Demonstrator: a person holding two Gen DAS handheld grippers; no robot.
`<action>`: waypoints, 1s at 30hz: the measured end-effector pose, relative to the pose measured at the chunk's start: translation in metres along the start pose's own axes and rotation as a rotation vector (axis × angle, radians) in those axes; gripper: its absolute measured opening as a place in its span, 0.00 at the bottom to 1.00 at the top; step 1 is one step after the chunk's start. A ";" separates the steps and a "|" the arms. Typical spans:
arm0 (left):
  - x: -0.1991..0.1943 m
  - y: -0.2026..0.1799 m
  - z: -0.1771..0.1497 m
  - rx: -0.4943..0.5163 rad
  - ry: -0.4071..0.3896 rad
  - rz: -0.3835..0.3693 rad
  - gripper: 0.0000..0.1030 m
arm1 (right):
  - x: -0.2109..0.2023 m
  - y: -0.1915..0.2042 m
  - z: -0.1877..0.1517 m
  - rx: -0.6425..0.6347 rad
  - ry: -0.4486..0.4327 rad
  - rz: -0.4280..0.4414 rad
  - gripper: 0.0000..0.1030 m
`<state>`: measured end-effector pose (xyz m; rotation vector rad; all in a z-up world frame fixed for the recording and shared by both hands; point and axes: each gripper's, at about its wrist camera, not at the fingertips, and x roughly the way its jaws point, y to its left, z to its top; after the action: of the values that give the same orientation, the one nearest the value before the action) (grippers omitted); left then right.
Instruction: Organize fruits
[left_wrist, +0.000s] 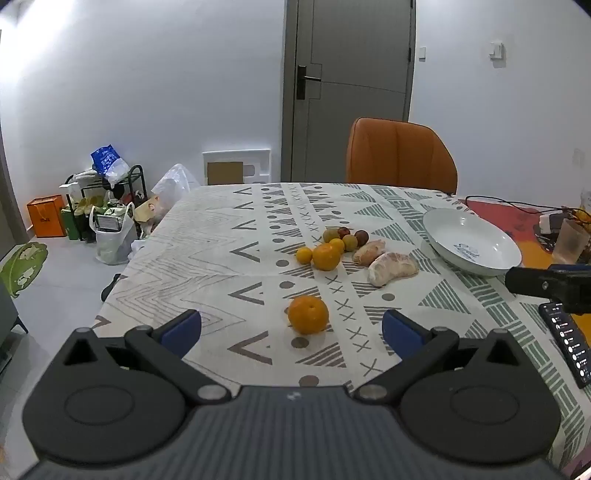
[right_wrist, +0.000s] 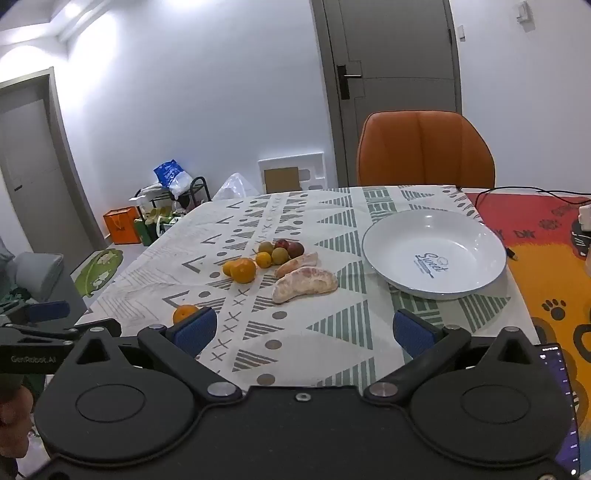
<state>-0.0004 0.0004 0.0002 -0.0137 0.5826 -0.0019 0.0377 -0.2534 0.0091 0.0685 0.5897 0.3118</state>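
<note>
I have both claws spread to their widest with nothing between the pads. The left gripper (left_wrist: 291, 330) points down at a shallow slant toward the lone orange (left_wrist: 308, 314), which sits on the patterned tablecloth (left_wrist: 236, 229) just ahead at twelve o'clock. The right gripper (right_wrist: 304, 330) tilts down the same way. From it, the white bowl (right_wrist: 480, 280) lies at about one o'clock and is empty. The two peeled pomelo wedges (right_wrist: 306, 283) lie at twelve, and the cluster of small fruits (right_wrist: 275, 253) sits beyond them at eleven.

My main worry is rolling. The lone orange is round and free on the cloth, so I judge that one pad touching it before the other could nudge it toward the table edge at nine o'clock. In the cluster the fruits touch one another, so a wide claw pushed in could scatter its neighbours. The pomelo wedges look soft, and a hard squeeze could crush them.

The phone (left_wrist: 567, 341) lies at the right edge of the table near my right claw, so I could clip it on a sweep toward the bowl.
</note>
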 end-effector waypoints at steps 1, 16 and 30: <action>0.000 0.000 0.000 0.000 0.001 0.001 1.00 | -0.001 0.001 0.000 -0.004 -0.001 -0.001 1.00; 0.000 0.000 0.000 -0.017 0.007 0.000 1.00 | 0.004 0.005 -0.003 -0.012 0.015 0.002 1.00; -0.003 0.003 -0.003 -0.022 0.002 -0.003 1.00 | 0.004 0.005 -0.004 -0.015 0.015 0.007 1.00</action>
<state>-0.0046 0.0035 -0.0001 -0.0363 0.5848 0.0017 0.0371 -0.2476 0.0042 0.0535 0.6017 0.3235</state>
